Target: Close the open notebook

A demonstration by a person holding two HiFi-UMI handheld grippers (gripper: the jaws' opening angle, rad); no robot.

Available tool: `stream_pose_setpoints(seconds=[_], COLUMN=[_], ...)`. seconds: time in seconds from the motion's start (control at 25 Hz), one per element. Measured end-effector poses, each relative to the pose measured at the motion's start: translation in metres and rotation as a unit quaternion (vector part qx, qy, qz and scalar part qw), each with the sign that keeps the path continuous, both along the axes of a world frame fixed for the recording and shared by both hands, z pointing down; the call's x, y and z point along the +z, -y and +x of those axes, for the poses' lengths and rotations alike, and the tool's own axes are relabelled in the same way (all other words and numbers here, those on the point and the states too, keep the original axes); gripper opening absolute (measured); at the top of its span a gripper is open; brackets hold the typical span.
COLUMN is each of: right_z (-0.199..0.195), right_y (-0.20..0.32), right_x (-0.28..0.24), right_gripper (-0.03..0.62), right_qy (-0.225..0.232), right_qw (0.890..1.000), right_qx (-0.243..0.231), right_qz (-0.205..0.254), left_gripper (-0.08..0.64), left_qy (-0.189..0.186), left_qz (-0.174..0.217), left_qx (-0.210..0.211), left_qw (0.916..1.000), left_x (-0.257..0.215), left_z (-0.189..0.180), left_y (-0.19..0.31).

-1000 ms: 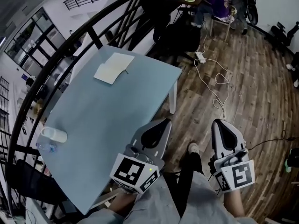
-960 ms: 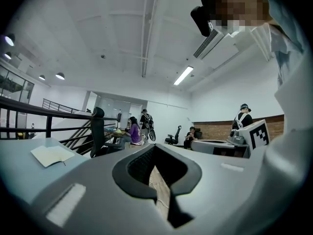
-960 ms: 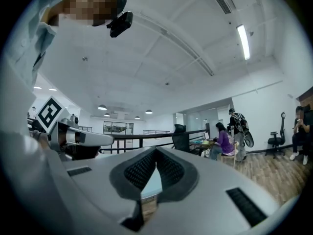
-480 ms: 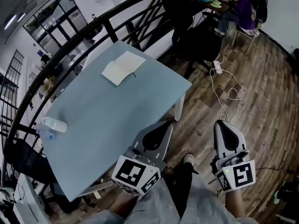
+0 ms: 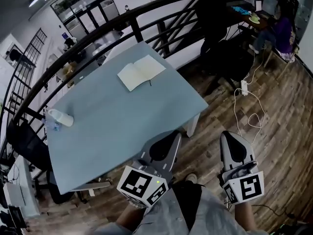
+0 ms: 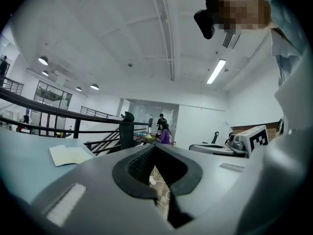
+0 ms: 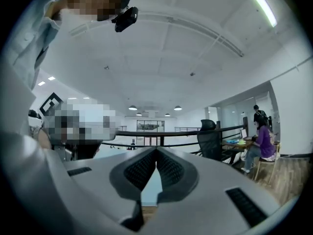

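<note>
The open notebook (image 5: pixel 142 71) lies flat with pale pages up, at the far side of the light blue table (image 5: pixel 112 126). It also shows small at the left of the left gripper view, as the notebook (image 6: pixel 68 154). My left gripper (image 5: pixel 173 136) is shut and empty, held level just off the table's near right corner. My right gripper (image 5: pixel 228 135) is shut and empty too, over the wooden floor to the right of the table. Both are far from the notebook. Seen along its own jaws, the left gripper (image 6: pixel 155 145) has its pads together, as does the right gripper (image 7: pixel 156 150).
A clear plastic bottle (image 5: pixel 58 117) lies on the table's left edge. A black railing (image 5: pixel 146 23) runs behind the table. A power strip with white cable (image 5: pixel 244 88) lies on the wooden floor. A person (image 5: pixel 284 26) sits at a desk at the far right.
The head view has swung, so the table and notebook have shifted right and nearer the middle. Both grippers moved level alongside the table's corner and stayed shut.
</note>
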State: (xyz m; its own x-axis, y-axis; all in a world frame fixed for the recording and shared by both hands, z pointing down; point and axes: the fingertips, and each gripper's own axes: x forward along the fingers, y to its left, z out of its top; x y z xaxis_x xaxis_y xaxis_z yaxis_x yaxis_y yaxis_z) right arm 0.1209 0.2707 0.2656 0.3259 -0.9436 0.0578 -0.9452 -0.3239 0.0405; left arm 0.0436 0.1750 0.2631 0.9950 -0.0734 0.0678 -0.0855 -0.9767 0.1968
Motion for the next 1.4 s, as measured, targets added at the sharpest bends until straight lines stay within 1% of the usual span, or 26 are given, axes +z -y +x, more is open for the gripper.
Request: stream_pose_setpoints(seconds=[0.24, 0.48, 0.64, 0.8, 0.92, 1.04, 1.12, 1.2, 1.32, 1.4], right_z=[0.017, 0.023, 0.022, 0.032, 0.041, 0.049, 0.055, 0.063, 0.077, 0.081], right_y=[0.018, 0.034, 0.047, 0.062, 0.075, 0.093, 0.109, 0.129, 0.16, 0.184], right_x=[0.004, 0.014, 0.015, 0.015, 0.017, 0.021, 0.024, 0.025, 0.026, 0.025], right_gripper=[0.002, 0.002, 0.002, 0.002, 0.002, 0.002, 0.002, 0.002, 0.002, 0.002], right_qy=[0.001, 0.014, 0.018, 0.017, 0.017, 0.02, 0.022, 0.022, 0.029, 0.03], right_qw=[0.998, 0.996, 0.994, 0.993, 0.993, 0.992, 0.991, 0.99, 0.989, 0.986], right_qx=[-0.056, -0.092, -0.109, -0.113, -0.116, -0.125, -0.131, -0.138, -0.148, -0.161], right_qz=[0.004, 0.001, 0.002, 0.006, 0.007, 0.002, -0.001, -0.002, -0.005, -0.007], left_gripper=[0.005, 0.005, 0.005, 0.005, 0.005, 0.005, 0.005, 0.005, 0.005, 0.005], left_qy=[0.006, 0.014, 0.015, 0.009, 0.002, -0.017, -0.023, -0.02, -0.01, -0.005], left_qz=[-0.006, -0.017, -0.03, -0.038, -0.05, -0.07, -0.09, -0.101, -0.104, -0.113], left_qx=[-0.058, -0.101, -0.125, -0.141, -0.155, -0.18, -0.192, -0.202, -0.21, -0.219], left_qw=[0.9983, 0.9946, 0.9916, 0.9892, 0.9867, 0.9811, 0.9769, 0.974, 0.9721, 0.9691], left_x=[0.007, 0.017, 0.02, 0.022, 0.025, 0.029, 0.036, 0.043, 0.052, 0.058], left_z=[0.008, 0.007, 0.006, 0.011, 0.017, 0.023, 0.026, 0.032, 0.042, 0.046], left_y=[0.01, 0.022, 0.039, 0.06, 0.08, 0.107, 0.128, 0.149, 0.179, 0.2])
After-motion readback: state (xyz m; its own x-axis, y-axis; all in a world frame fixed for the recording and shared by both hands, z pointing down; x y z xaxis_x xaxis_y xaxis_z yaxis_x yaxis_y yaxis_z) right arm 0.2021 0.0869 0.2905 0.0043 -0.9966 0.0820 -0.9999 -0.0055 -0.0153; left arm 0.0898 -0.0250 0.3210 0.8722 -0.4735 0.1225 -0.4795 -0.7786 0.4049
